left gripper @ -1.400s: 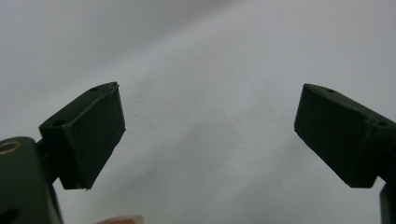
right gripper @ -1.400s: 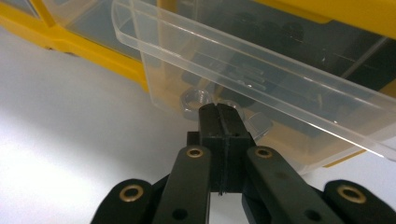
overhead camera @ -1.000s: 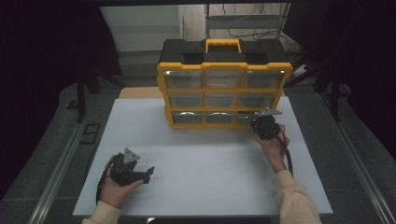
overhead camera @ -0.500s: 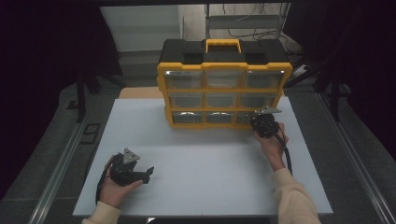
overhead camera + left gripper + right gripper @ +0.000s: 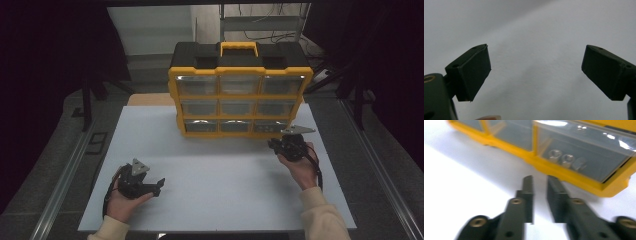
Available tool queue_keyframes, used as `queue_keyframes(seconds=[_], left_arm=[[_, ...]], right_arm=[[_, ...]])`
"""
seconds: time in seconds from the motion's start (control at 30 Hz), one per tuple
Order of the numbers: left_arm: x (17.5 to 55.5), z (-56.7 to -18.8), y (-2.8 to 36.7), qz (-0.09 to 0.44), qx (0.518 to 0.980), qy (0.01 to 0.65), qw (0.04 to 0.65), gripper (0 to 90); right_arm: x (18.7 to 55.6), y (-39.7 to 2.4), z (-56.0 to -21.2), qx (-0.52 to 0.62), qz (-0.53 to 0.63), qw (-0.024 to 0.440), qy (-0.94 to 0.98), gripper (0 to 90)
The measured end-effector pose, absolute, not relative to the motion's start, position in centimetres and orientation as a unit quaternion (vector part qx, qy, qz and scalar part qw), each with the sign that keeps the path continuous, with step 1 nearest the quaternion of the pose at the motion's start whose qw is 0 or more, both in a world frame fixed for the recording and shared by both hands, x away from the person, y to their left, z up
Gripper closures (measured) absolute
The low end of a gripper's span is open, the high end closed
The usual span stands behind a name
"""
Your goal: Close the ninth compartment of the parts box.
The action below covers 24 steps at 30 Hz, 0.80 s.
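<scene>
A yellow and black organizer (image 5: 240, 95) with clear drawers stands at the back of the white table (image 5: 220, 170). My right gripper (image 5: 274, 145) is just in front of its bottom right drawer (image 5: 270, 126). In the right gripper view that drawer (image 5: 586, 150) holds a few metal nuts (image 5: 564, 160). The right gripper (image 5: 540, 178) has just been opening; a narrow gap shows and nothing is between the jaws. My left gripper (image 5: 159, 186) rests at the table's front left, jaws wide apart. In its own view the left gripper (image 5: 535, 65) is open over bare white surface.
The organizer's black lid carries a yellow handle (image 5: 239, 49). Metal rails (image 5: 65, 185) run along both sides of the table. A metal rack (image 5: 265, 20) stands behind the organizer, with dark surroundings on both sides.
The right hand has drawn back a little from the organizer's bottom right drawer, toward the person. The left hand has stayed put.
</scene>
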<state>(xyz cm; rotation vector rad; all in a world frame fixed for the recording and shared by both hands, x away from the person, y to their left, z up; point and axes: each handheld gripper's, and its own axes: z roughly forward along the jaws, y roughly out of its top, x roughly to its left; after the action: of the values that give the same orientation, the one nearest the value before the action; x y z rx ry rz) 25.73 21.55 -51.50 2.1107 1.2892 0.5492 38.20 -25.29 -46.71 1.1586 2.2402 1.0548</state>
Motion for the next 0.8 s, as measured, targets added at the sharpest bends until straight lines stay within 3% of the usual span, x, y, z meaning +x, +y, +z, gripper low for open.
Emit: queue_keyframes(seconds=[0.17,0.33,0.5,0.8], left_arm=[[25.7,-51.5,21.5,0.207,0.795,0.484,0.302,9.1],[25.7,-51.4,21.6,0.207,0.794,0.485,0.303,9.0],[25.7,-51.4,21.6,0.208,0.793,0.484,0.306,8.9],[25.7,-51.2,21.5,0.207,0.79,0.484,0.313,8.3]], right_arm=[[35.6,-26.2,-46.3,0.4,0.407,0.172,0.803,42.1],[33.5,-26.9,-46.4,0.384,0.418,0.155,0.808,26.6],[31.8,-27.5,-46.7,0.371,0.417,0.151,0.816,20.4],[30.8,-28.9,-47.3,0.375,0.414,0.15,0.816,19.2]])
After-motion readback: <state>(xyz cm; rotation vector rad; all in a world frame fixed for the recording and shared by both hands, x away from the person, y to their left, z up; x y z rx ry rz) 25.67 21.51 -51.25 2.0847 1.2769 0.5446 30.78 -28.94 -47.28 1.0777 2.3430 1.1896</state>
